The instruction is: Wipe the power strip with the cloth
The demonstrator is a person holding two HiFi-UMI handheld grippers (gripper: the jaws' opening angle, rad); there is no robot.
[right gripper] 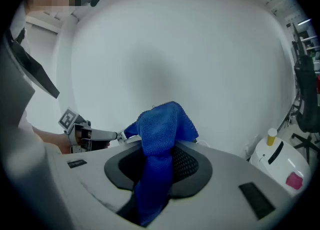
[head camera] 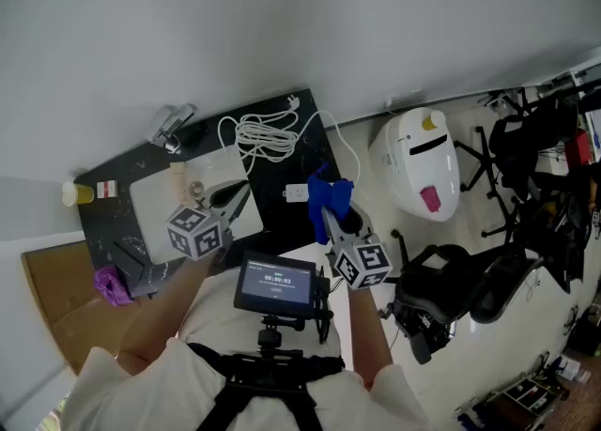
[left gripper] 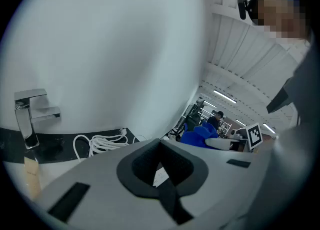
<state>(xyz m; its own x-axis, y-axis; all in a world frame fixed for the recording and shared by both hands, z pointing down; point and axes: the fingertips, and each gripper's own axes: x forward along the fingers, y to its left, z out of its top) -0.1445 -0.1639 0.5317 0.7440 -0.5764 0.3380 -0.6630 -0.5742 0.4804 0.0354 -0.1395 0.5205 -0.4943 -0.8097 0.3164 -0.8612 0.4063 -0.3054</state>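
In the head view the blue cloth [head camera: 330, 194] hides the tips of the right gripper [head camera: 326, 218]. Through the left gripper [left gripper: 160, 149] only a small white bit [left gripper: 160, 176] shows, too little to tell what it is. The words on the screen [head camera: 275, 282] are too small to read.

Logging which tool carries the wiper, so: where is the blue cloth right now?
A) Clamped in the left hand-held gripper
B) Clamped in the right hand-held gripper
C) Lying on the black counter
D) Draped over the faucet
B: the blue cloth is pinched between the jaws of the right hand-held gripper, its free end bunched above them.
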